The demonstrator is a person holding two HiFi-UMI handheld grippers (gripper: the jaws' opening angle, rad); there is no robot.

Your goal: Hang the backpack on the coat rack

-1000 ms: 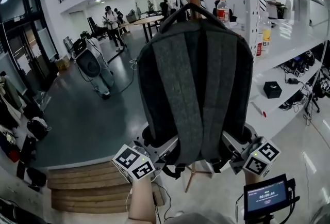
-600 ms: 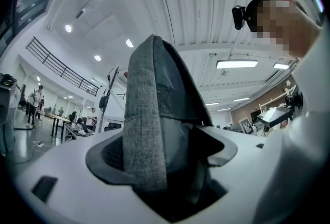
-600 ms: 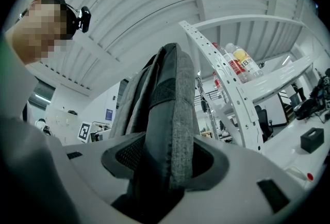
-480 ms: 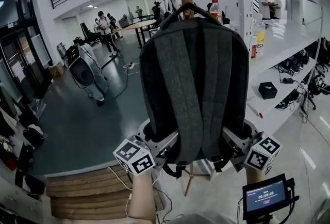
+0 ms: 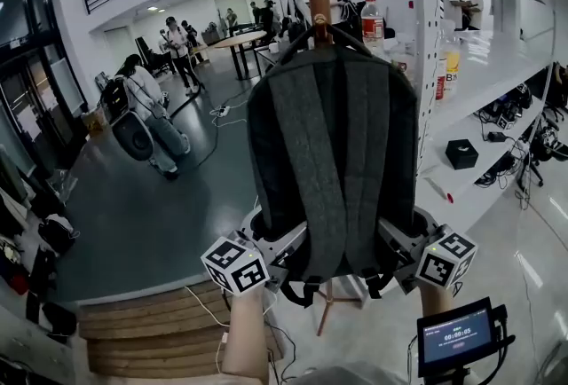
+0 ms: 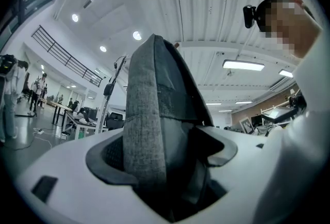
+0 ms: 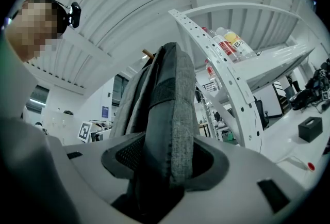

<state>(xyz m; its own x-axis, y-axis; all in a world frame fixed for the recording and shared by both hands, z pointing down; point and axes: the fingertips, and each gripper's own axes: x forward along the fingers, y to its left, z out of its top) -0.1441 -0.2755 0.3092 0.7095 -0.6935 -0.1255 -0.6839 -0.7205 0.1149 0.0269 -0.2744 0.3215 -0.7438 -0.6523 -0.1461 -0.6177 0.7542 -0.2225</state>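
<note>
A dark grey backpack (image 5: 333, 153) is held upright with its straps facing me. Its top handle (image 5: 321, 18) sits at the wooden post of the coat rack (image 5: 319, 0); whether it rests on a peg I cannot tell. My left gripper (image 5: 282, 252) is shut on the backpack's lower left corner, and my right gripper (image 5: 390, 250) is shut on the lower right corner. In the left gripper view the backpack (image 6: 154, 130) fills the jaws of the left gripper (image 6: 162, 158). The right gripper view shows the backpack (image 7: 165, 120) clamped in the right gripper (image 7: 162, 158).
White metal shelving (image 5: 426, 37) with bottles (image 5: 374, 18) stands close on the right. The rack's wooden legs (image 5: 330, 302) show under the backpack. Wooden steps (image 5: 151, 330) lie at lower left. People (image 5: 177, 42) stand further off on the dark floor.
The backpack has risen and shifted slightly right, so its top handle now reaches the rack's post. Both grippers moved with it and kept their hold.
</note>
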